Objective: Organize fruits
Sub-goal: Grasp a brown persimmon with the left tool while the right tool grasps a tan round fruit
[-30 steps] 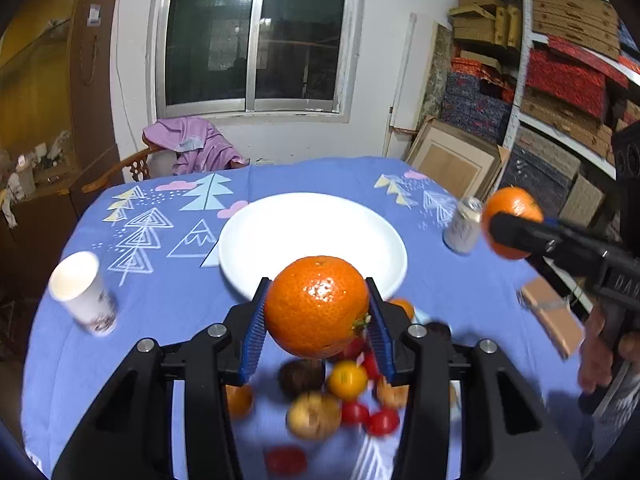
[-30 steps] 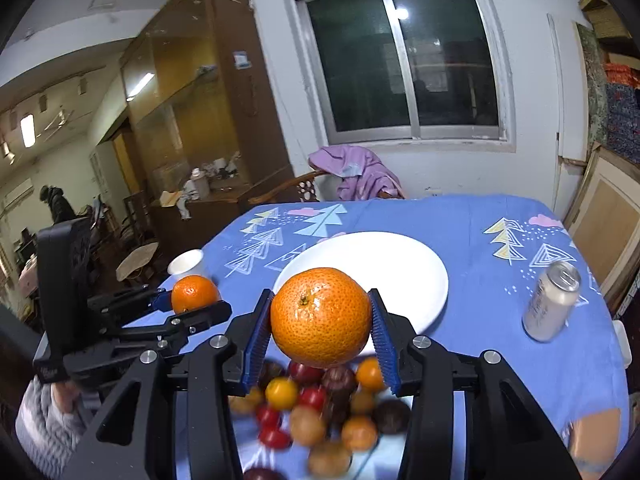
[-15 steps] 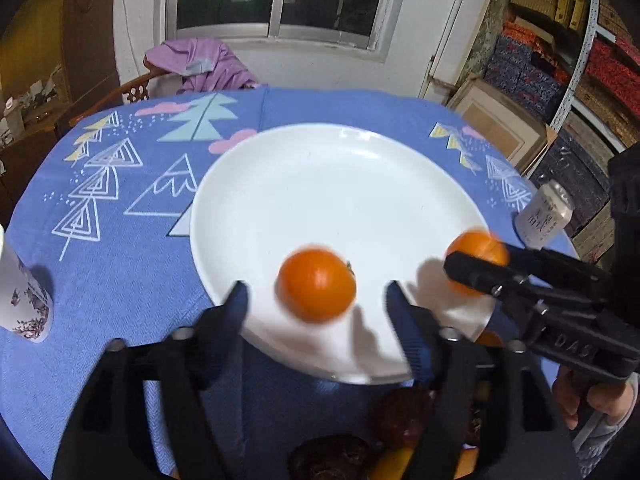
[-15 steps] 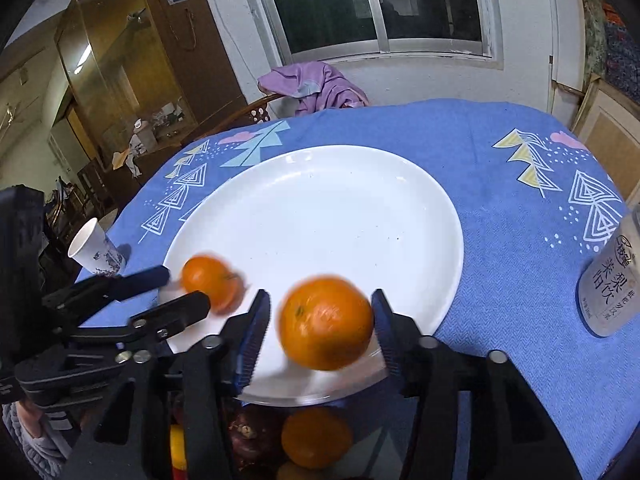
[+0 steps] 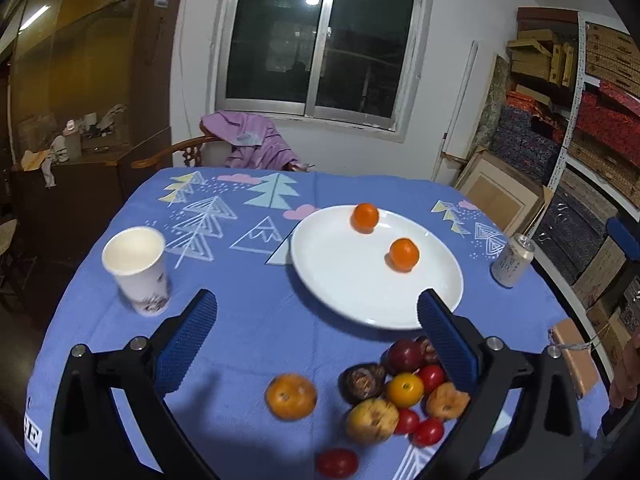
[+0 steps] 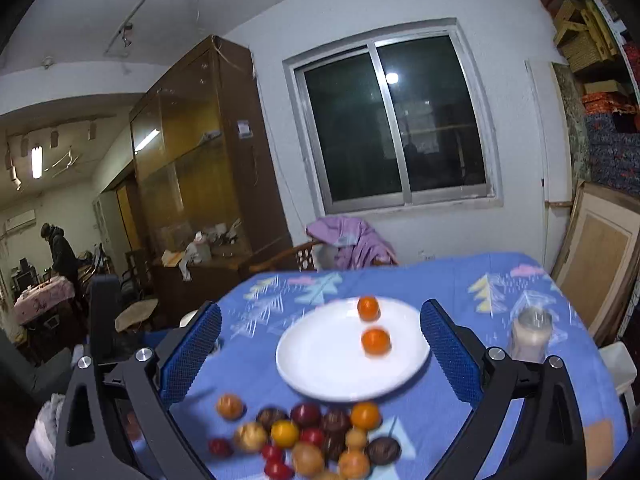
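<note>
Blue-clothed tabletop (image 5: 256,320): white plate (image 5: 344,280) centre, window (image 5: 320,44) far. Left claw (image 5: 316,320) and right claw (image 6: 320,332) opening, both empty.

The fruit pile (image 6: 316,440) near the counter's front edge smears in the right wrist view, and its lowest pieces run off the bottom. The can (image 6: 530,334) there is a blur, its label unreadable.

Plate (image 5: 340,280) looks like glossy white ceramic, smooth – the two oranges (image 5: 404,255) on it have dimpled, slightly shiny peel. Tablecloth (image 5: 248,320) is matt printed cloth. Paper cup (image 5: 136,270) at 9 o'clock, shiny metal can (image 5: 512,261) at 3 – gripper pads (image 5: 186,346) are ribbed blue rubber on matt black plastic
</note>
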Action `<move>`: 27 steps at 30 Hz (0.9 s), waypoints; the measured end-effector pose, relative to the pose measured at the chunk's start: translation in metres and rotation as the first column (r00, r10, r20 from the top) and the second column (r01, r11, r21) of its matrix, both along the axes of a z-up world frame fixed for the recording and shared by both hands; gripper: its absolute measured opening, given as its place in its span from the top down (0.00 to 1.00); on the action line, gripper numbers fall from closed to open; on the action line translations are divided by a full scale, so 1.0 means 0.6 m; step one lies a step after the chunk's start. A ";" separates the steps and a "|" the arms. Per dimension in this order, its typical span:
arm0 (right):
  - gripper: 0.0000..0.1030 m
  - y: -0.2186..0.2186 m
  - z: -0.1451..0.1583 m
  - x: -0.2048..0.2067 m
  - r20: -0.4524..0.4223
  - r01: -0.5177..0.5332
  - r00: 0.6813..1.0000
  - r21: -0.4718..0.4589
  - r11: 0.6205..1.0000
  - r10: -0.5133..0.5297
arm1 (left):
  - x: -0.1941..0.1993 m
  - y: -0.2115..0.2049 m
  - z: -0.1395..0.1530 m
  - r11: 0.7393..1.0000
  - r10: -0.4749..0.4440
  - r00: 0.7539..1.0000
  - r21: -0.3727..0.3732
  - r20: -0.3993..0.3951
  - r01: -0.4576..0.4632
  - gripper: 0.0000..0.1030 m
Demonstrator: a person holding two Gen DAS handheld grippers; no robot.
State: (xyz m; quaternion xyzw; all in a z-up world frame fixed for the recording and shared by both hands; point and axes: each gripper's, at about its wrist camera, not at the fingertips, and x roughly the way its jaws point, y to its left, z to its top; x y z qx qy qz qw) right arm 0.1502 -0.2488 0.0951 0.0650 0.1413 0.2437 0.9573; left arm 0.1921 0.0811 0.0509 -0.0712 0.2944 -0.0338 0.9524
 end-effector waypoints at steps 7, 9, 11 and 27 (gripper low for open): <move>0.03 -0.017 -0.125 -0.008 -0.131 0.065 0.988 -0.095 0.993 -0.077 | -0.031 0.034 -0.116 0.998 0.062 0.989 -0.009 -0.132 -0.064 0.04; 0.03 -0.018 -0.136 0.005 -0.173 0.066 0.982 -0.100 0.993 -0.082 | -0.021 0.025 -0.126 0.998 0.065 0.989 0.036 -0.131 -0.061 0.04; 0.03 -0.015 -0.143 0.006 -0.185 0.060 0.979 -0.113 0.992 -0.081 | -0.015 0.010 -0.135 0.993 0.063 0.990 0.105 -0.129 -0.049 0.04; 0.03 -0.030 -0.187 0.042 -0.326 0.104 0.936 -0.102 0.989 -0.132 | 0.039 0.000 -0.181 0.986 0.033 0.974 0.169 -0.222 0.006 0.04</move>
